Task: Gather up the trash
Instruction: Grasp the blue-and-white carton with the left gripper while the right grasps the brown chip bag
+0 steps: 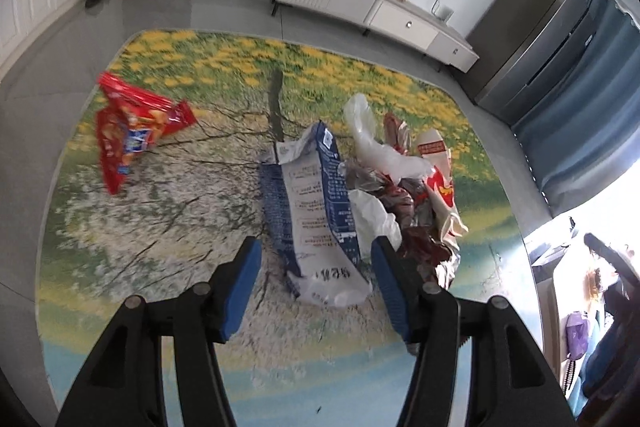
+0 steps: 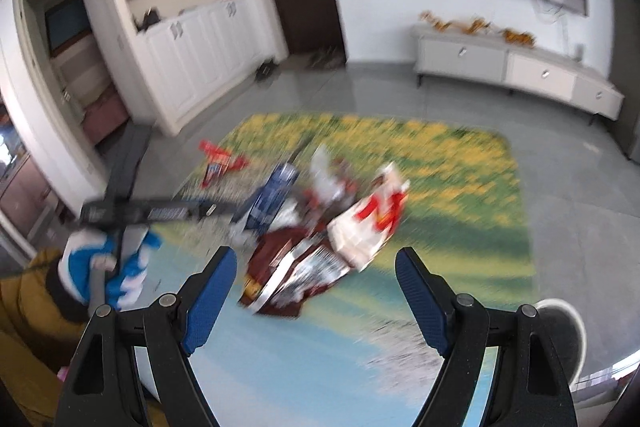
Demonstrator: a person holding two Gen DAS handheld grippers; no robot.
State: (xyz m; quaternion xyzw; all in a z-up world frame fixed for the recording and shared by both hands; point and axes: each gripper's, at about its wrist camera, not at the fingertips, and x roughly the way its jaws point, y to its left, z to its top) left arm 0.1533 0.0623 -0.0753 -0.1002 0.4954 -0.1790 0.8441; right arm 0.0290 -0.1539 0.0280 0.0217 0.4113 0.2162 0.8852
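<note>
- blue-padded fingers of the left gripper stand wide apart above the rug, with nothing between them; the near end of the blue and white bag shows in the gap, lower down on the rug.
- on the right wrist view, the right gripper is also spread wide and grasps nothing; this picture is blurred.
- most of the trash lies in one heap near the middle of the rug, a little toward its right edge: the blue and white bag, a clear plastic bag, a dark red crumpled wrapper and a white and red paper bag, all touching each other.
- a red snack bag lies alone, well apart from the heap, near the far left corner of the rug.
- beyond the far edge of the rug, a white low cabinet stands against the wall.
</note>
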